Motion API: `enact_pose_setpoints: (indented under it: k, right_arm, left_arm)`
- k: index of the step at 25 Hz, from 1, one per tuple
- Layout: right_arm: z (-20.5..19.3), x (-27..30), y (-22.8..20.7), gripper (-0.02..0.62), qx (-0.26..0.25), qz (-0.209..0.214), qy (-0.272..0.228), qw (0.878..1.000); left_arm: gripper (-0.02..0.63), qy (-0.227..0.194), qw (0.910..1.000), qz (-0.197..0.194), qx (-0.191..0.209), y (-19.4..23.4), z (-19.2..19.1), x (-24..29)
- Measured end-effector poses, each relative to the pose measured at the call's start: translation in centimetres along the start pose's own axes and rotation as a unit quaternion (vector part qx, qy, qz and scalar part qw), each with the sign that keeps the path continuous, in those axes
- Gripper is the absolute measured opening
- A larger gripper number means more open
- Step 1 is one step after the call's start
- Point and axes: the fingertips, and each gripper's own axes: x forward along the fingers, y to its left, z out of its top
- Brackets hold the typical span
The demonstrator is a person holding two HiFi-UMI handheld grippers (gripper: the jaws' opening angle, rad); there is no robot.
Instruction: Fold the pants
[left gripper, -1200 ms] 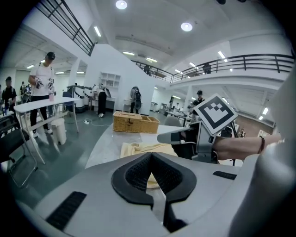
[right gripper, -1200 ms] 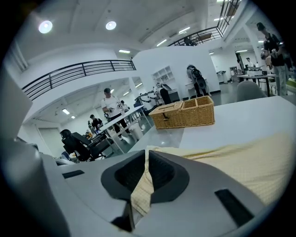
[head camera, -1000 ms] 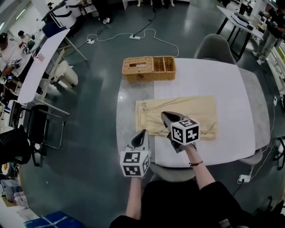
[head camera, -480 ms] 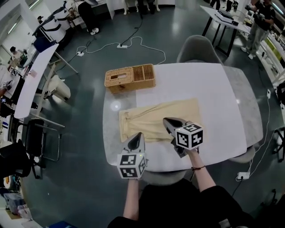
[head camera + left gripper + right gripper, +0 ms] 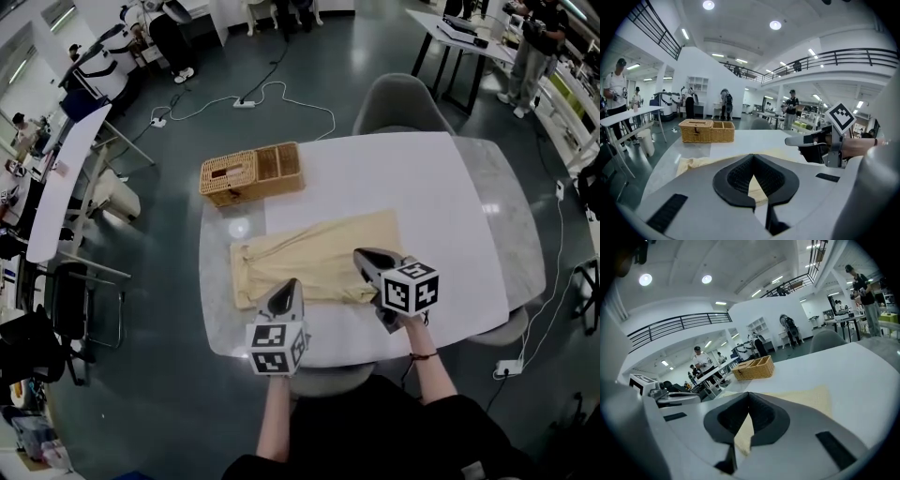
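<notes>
one view, head, shows pants (image 5: 314, 258) whole; gripper views, slivers.

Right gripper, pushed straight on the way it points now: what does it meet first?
Probably the beige pants: the shut right gripper tilts down over them. Depth is unclear; beyond them lies the white table, then the wicker basket.

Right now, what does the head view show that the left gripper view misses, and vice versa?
Head view only: the marker cube on the left gripper, and the cable on the floor. Left gripper view only: ceiling lights, the balcony railing, its jaws meeting at the tips. Both: beige pants flat on the white table, the wicker basket, the right gripper.
</notes>
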Motion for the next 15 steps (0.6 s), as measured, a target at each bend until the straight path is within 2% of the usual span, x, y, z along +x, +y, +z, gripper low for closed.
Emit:
enact_pose_setpoints:
  k: [13, 15]
  right_arm:
    - [-2.0, -2.4, -8.9, 0.017, 0.028, -0.077, 0.023, 0.996]
    - [-2.5, -2.1, -10.1, 0.048, 0.033, -0.084, 0.030, 0.995]
  left_arm:
    - [0.008, 0.038, 0.9992, -0.013, 0.007, -3.2, -1.9, 3.6]
    - [0.008, 0.044, 0.9989, -0.014, 0.008, -3.3, -2.3, 4.3]
